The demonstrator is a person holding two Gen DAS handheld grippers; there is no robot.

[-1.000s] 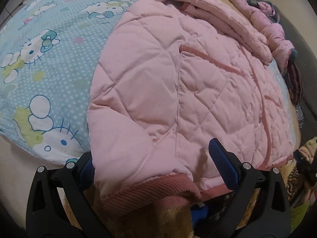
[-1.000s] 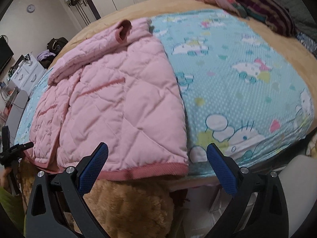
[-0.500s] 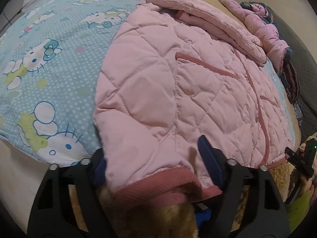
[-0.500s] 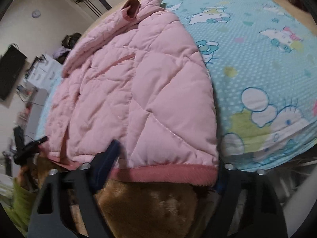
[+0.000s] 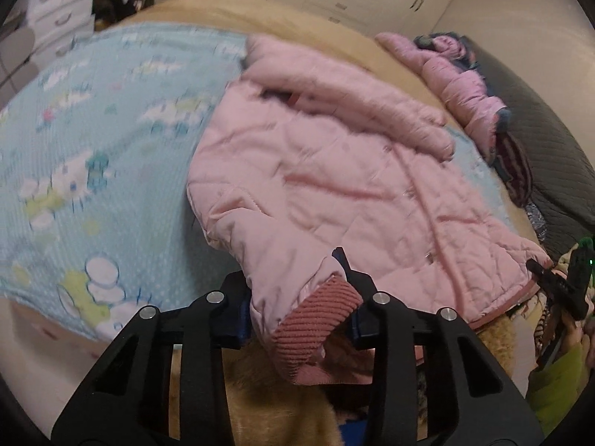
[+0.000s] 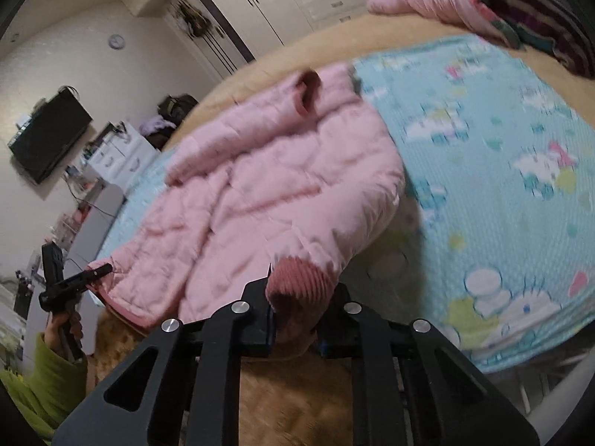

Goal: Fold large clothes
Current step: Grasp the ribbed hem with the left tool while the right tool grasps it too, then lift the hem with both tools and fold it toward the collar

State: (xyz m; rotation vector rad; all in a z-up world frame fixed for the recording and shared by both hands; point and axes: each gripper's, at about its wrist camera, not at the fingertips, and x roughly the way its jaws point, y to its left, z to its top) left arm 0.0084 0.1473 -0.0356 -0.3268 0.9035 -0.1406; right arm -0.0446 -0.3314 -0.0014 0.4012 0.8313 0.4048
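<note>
Tan plush bedding (image 5: 282,416) lies nearest under my tongs. My left gripper (image 5: 297,319) is clamped on one ribbed hem corner of the pink quilted jacket (image 5: 334,171), and my right gripper (image 6: 297,312) pinches the other corner. Beyond, the jacket spreads across the blue cartoon sheet (image 5: 93,141), its hem end raised off the bed. Farther back lies a heap of clothes (image 5: 465,85), then white wardrobes (image 6: 260,3).

At lower centre, the ribbed hem (image 6: 299,282) of the pink quilted jacket (image 6: 275,193) is clamped by the right gripper (image 6: 297,306) above the blue patterned sheet (image 6: 494,171).
</note>
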